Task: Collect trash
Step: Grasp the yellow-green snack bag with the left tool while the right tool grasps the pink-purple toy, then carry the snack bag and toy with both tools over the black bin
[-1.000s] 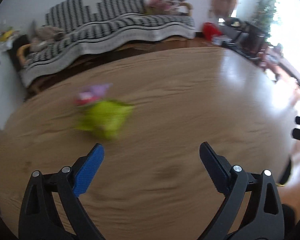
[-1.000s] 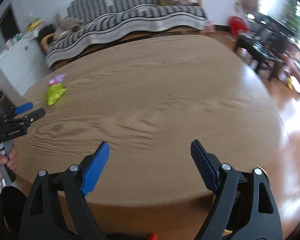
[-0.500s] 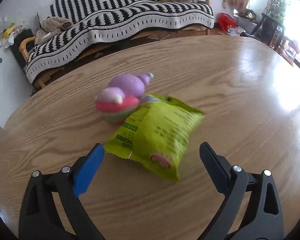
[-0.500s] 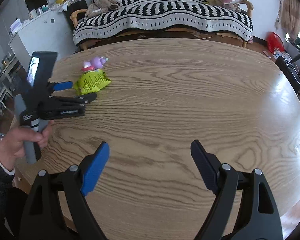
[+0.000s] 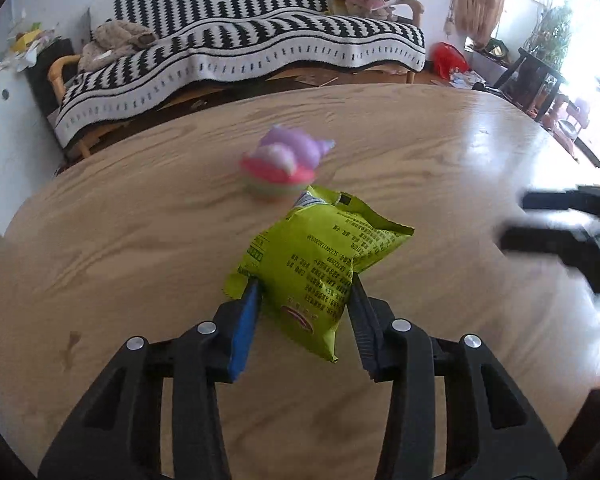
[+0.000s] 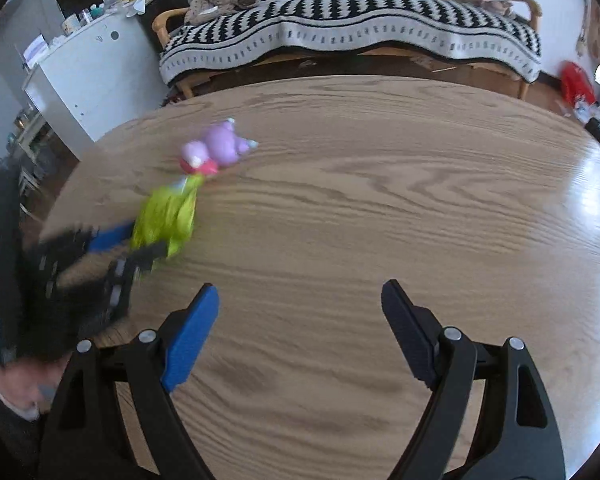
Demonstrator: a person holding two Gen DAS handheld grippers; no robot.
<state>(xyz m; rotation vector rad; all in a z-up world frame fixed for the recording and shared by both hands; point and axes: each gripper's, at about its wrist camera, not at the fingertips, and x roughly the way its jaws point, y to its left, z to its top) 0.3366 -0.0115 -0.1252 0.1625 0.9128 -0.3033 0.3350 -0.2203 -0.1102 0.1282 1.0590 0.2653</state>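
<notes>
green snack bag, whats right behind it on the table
A purple and pink toy sits just behind the green snack bag; whether they touch is hidden by the bag's top edge.

— What blocks the way on the wooden table (image 6: 380,208)?
— A purple-and-pink toy (image 5: 284,162) just behind the green snack bag (image 5: 316,260); the left gripper (image 5: 304,286), jaws closing on the bag.
— And open room?
— Bare tabletop ahead of the right gripper (image 6: 300,308); nothing between its fingers.
</notes>
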